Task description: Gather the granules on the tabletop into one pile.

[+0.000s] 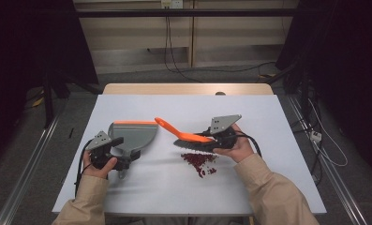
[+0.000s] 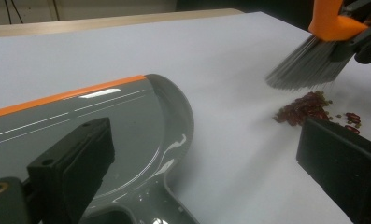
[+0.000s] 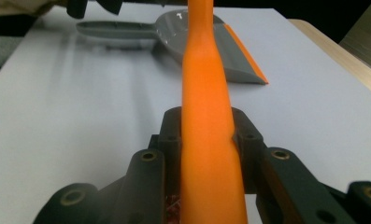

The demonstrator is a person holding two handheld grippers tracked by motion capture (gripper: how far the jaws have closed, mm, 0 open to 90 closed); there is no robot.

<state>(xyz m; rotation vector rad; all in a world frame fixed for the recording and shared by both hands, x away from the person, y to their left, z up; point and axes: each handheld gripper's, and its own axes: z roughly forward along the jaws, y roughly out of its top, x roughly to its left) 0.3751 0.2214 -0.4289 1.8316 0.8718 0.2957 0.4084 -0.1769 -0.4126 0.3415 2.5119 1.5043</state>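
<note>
Right gripper [image 3: 206, 135] is clamped on the orange brush [image 1: 183, 133]; left gripper [image 2: 206, 163], jaws apart, straddles the dustpan [image 1: 133, 133] handle, partly cut off.

We see the white tabletop [image 1: 174, 187] evenly and brightly lit from overhead, while the room around it falls into deep darkness at both sides of the high view. Shadows are soft and short: a faint one lies under the brush [image 1: 188, 136] and beside the dustpan [image 1: 132, 133]. In the left gripper view, glare streaks the dustpan's [image 2: 103, 116] grey surface, and the near fingers [image 2: 75, 163] are blurred. In the right gripper view, the brush's orange handle [image 3: 209, 140] is soft, close to the lens.
</note>
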